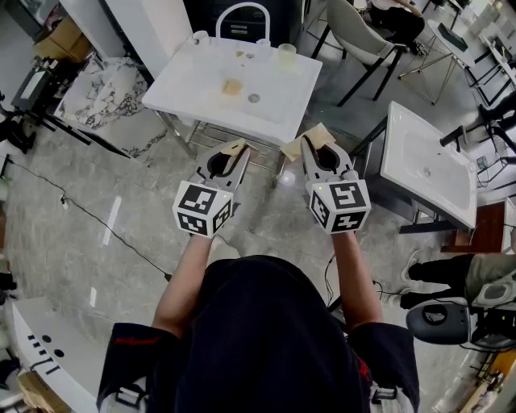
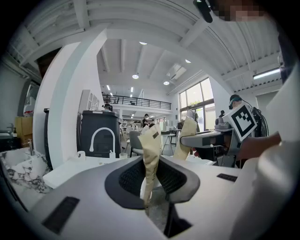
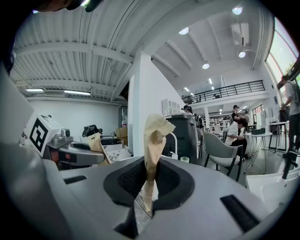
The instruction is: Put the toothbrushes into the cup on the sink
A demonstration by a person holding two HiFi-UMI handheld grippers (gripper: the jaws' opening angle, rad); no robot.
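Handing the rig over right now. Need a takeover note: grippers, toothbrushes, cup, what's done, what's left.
Left gripper: jaws together, nothing between them, in the air short of the sink.
Right gripper: the same, alongside the left.
Cup: on the sink's back edge, to the right of the tap in the head view. No toothbrush seen in it.
Toothbrushes: not made out. A small tan thing lies in the basin, too small to identify.
Done: nothing visible.
Left: locate the toothbrushes, pick them up, put them in the cup.
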